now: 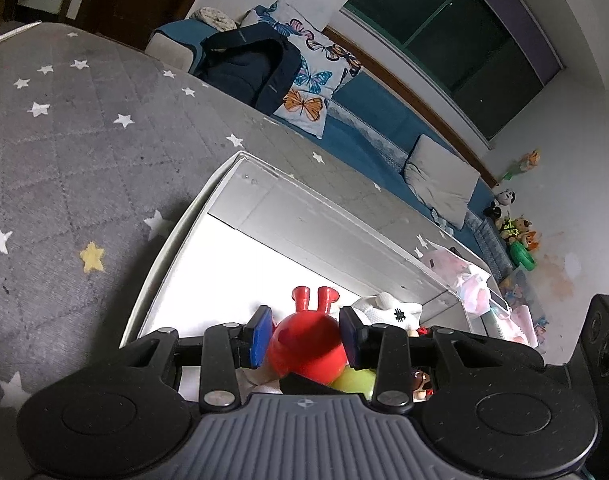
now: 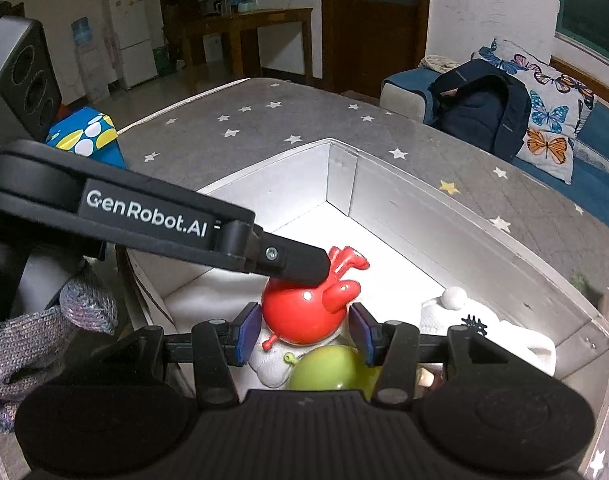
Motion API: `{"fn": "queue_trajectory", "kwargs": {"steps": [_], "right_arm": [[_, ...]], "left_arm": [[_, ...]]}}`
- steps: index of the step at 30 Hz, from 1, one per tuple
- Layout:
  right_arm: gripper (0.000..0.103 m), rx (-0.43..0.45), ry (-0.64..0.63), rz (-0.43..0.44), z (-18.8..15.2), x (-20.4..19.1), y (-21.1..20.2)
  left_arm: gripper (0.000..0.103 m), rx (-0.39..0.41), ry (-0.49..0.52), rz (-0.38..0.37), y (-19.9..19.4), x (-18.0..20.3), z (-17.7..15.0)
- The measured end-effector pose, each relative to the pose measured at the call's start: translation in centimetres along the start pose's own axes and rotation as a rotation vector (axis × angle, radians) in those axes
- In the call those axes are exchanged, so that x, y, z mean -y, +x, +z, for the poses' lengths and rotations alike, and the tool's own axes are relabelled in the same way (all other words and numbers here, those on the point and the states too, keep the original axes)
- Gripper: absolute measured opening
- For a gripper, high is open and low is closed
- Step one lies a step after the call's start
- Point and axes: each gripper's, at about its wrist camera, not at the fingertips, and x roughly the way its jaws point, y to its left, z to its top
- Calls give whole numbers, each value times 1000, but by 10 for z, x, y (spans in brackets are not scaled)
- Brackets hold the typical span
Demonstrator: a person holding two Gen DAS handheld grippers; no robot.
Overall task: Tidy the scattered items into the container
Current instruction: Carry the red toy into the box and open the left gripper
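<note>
Green ball (image 2: 330, 368) half-hidden beneath red toy (image 2: 304, 314).

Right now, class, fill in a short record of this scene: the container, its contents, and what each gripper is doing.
container: white box, open top, on grey star-patterned mat
held item: red toy with two stalks, over the box
left gripper: fingers closed on the red toy
right gripper: fingers open, holding nothing
already in box: green ball, white plush
</note>
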Motion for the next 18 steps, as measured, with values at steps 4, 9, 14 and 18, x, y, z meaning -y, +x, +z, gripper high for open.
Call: {"fn": "queue_trajectory", "kwargs": {"steps": [4,9,14,18], "right_arm": [[49,15,14,-5,-2,-2,-5],[50,36,29,-6,-4,-2,-12],[50,50,46,-14,-8,-1,-19],[50,68,59,-17,-12,-1,-27]], "left_arm": [[39,-3,5,6,0,1,-2],[39,2,5,15,-3,1,-2],[39,8,7,18,-7,1,-2],[39,14,3,17,-9,1,-2]]}}
